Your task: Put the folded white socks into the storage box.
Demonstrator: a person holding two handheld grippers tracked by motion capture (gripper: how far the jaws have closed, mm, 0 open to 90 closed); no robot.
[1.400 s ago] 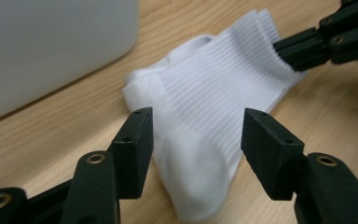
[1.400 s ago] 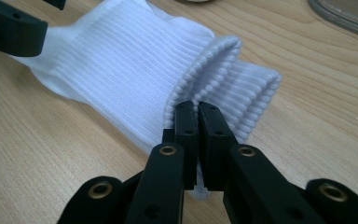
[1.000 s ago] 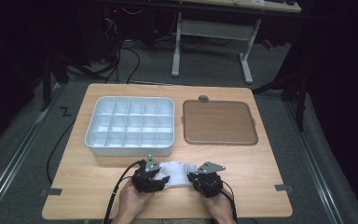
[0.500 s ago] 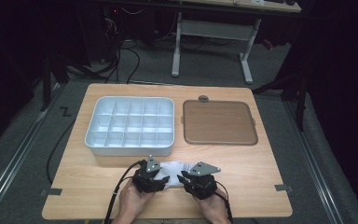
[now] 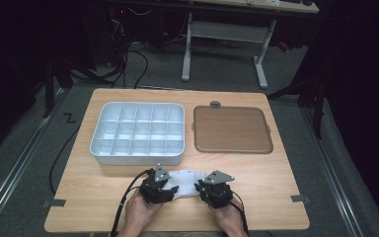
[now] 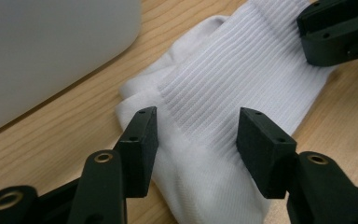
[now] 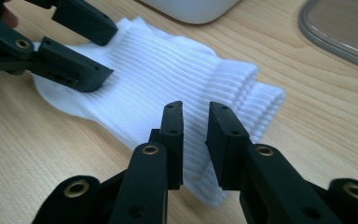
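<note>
Your left tongs (image 6: 196, 140) stand open astride the white sock (image 5: 187, 178), one pad on each side of the ribbed fabric near its toe end, not yet pressing. The sock lies flat on the table (image 5: 276, 197) near your edge, just in front of the white compartment tray (image 5: 137, 132), with the brown lid (image 5: 232, 129) farther off to the right. Your right tongs (image 7: 195, 140) sit over the folded cuff end with the jaws nearly together and a narrow gap between the pads; they have just been closing. Whether they already pinch a ridge of fabric, I cannot tell.

Expect the sock to be light, soft and limp: it will sag and fold wherever you do not support it, and nothing about it is fragile. The ribbing should give the pads good bite. Take it at the thick cuff on the right and through the doubled layers on the left. No brand, label or writing can be read on anything here.
</note>
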